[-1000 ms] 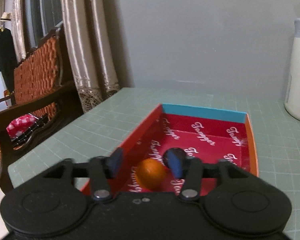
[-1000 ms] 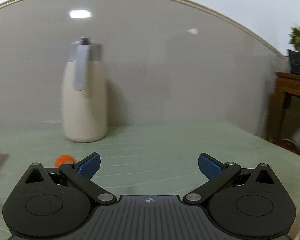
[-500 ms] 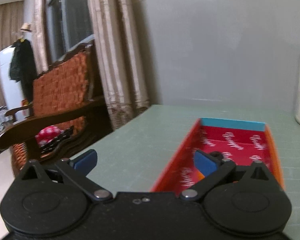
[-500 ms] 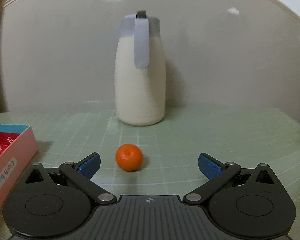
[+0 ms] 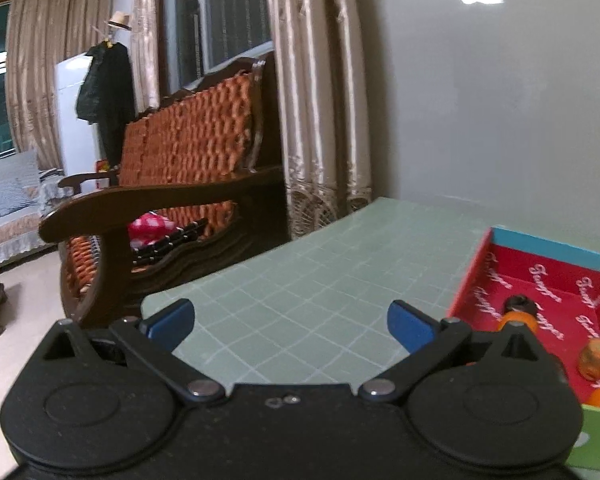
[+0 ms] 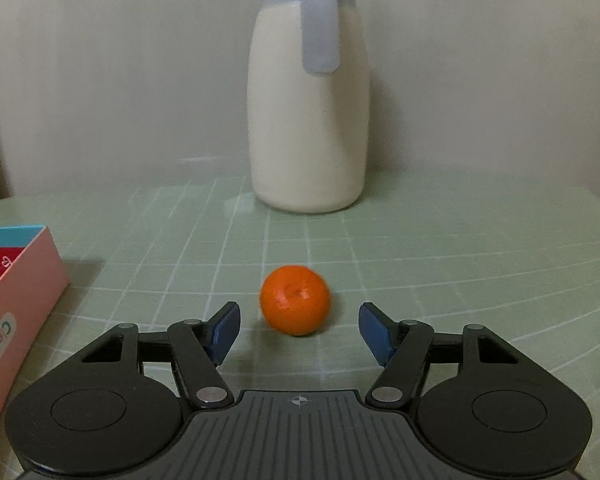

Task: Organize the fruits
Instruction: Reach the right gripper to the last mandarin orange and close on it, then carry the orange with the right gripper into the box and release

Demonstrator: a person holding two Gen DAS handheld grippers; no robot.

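While closing, right gripper [image 6: 296, 330] fingers [image 6: 225, 330] flank the orange [image 6: 295, 300].

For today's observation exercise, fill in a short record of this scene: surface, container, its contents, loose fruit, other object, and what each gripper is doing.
surface: green grid mat
container: open box, red inside, at the mat's left side
contents: two orange fruits, a brownish piece, one dark item
loose fruit: orange on the mat, untouched
other object: cream jug behind the orange
left gripper: open, empty, beside the box
right gripper: closing, orange just ahead of its tips, not gripped
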